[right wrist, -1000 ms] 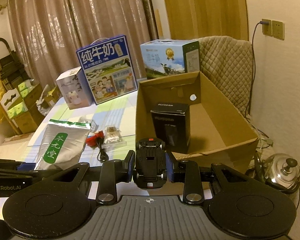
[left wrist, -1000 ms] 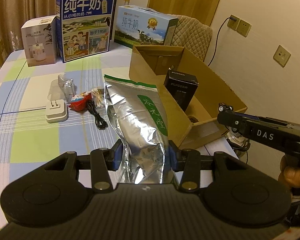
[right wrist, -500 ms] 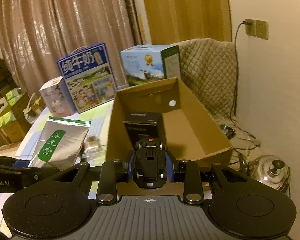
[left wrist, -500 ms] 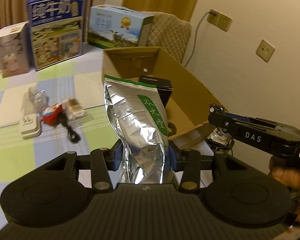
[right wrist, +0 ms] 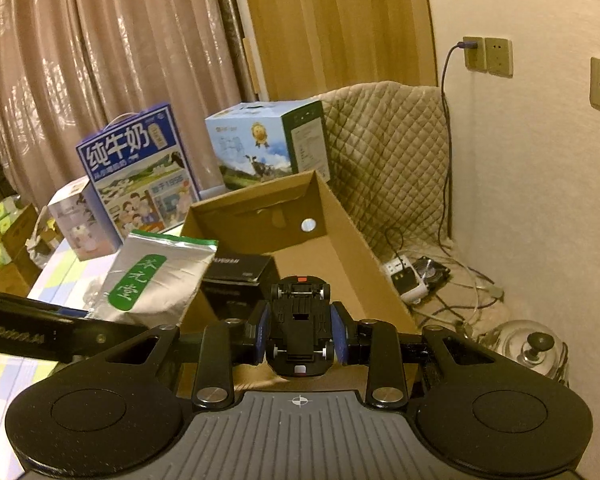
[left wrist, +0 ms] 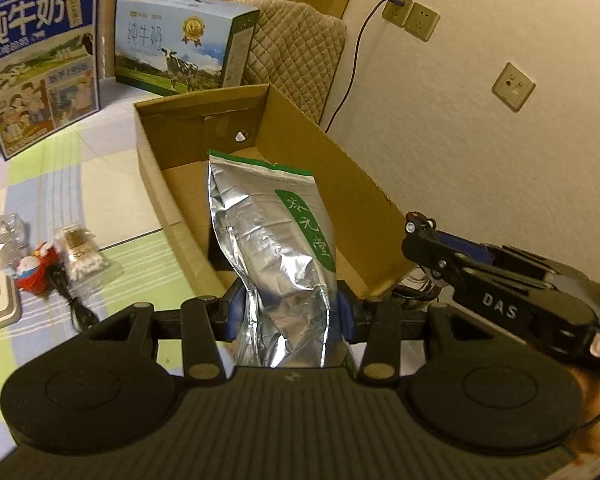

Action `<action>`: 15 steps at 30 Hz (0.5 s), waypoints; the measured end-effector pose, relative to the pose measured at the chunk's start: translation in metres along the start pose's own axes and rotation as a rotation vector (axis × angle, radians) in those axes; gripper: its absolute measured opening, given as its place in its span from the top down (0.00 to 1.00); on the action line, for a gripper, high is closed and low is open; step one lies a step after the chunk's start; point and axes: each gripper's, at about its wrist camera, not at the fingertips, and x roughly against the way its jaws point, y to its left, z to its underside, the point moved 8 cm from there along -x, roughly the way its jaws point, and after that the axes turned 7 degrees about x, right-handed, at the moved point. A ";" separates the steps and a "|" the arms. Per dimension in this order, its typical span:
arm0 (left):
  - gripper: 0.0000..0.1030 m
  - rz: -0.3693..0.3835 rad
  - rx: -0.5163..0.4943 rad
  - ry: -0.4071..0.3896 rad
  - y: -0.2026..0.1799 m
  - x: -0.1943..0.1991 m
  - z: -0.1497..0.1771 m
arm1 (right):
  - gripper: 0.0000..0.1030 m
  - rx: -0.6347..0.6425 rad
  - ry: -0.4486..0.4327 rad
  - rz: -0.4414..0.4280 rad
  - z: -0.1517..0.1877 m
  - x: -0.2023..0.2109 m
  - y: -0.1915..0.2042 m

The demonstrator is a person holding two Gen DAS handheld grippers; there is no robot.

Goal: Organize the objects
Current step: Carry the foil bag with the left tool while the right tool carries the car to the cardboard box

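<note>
Both grippers loaded at the cardboard box (left wrist: 352, 184).
We note L gripper (left wrist: 288, 312) clenched on foil pouch (left wrist: 272, 240), long axis upright, top leaning fwd over box's near wall; R gripper (right wrist: 299, 334) grasping black toy car (right wrist: 299, 328), underside up, nose fwd. Black carton (right wrist: 240, 280) stands inside box; small items on tabletop (left wrist: 112, 152) to the left.

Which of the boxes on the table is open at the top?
The plain brown cardboard box nearest the grippers; its top is open and a black box stands inside. Both printed milk cartons behind it are closed.
</note>
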 end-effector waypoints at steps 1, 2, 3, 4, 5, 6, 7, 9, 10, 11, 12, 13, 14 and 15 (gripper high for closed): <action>0.61 0.006 0.002 0.011 0.000 -0.005 -0.003 | 0.72 0.000 -0.002 0.003 -0.002 -0.002 -0.002; 0.61 0.013 0.007 0.023 -0.001 -0.009 -0.006 | 0.72 0.000 -0.004 0.006 -0.003 -0.003 -0.003; 0.61 0.024 0.012 0.035 -0.001 -0.014 -0.009 | 0.72 0.002 -0.006 0.011 -0.004 -0.004 -0.005; 0.61 0.030 0.018 0.047 -0.001 -0.019 -0.012 | 0.72 0.002 -0.006 0.013 -0.006 -0.006 -0.007; 0.61 0.032 0.020 0.055 0.000 -0.024 -0.015 | 0.72 0.002 -0.006 0.014 -0.007 -0.007 -0.009; 0.61 0.029 0.018 0.058 0.000 -0.027 -0.017 | 0.72 0.001 -0.005 0.015 -0.007 -0.010 -0.010; 0.61 0.025 0.016 0.061 0.001 -0.032 -0.020 | 0.72 0.001 -0.004 0.016 -0.008 -0.012 -0.011; 0.61 0.017 0.016 0.069 0.001 -0.041 -0.024 | 0.72 -0.004 0.000 0.018 -0.008 -0.018 -0.014; 0.61 0.017 0.021 0.074 0.002 -0.046 -0.027 | 0.72 -0.006 0.002 0.018 -0.008 -0.020 -0.015; 0.61 0.016 0.026 0.077 0.003 -0.051 -0.028 | 0.72 -0.007 0.004 0.019 -0.008 -0.023 -0.016; 0.61 0.012 0.028 0.078 0.004 -0.056 -0.031 | 0.72 -0.007 0.007 0.018 -0.008 -0.025 -0.017; 0.61 0.008 0.028 0.078 0.004 -0.060 -0.033 | 0.72 -0.006 0.009 0.018 -0.008 -0.028 -0.018; 0.61 0.004 0.030 0.078 0.005 -0.064 -0.035 | 0.72 -0.005 0.012 0.018 -0.008 -0.030 -0.018; 0.61 -0.001 0.034 0.077 0.006 -0.068 -0.036 | 0.72 -0.004 0.014 0.018 -0.008 -0.033 -0.019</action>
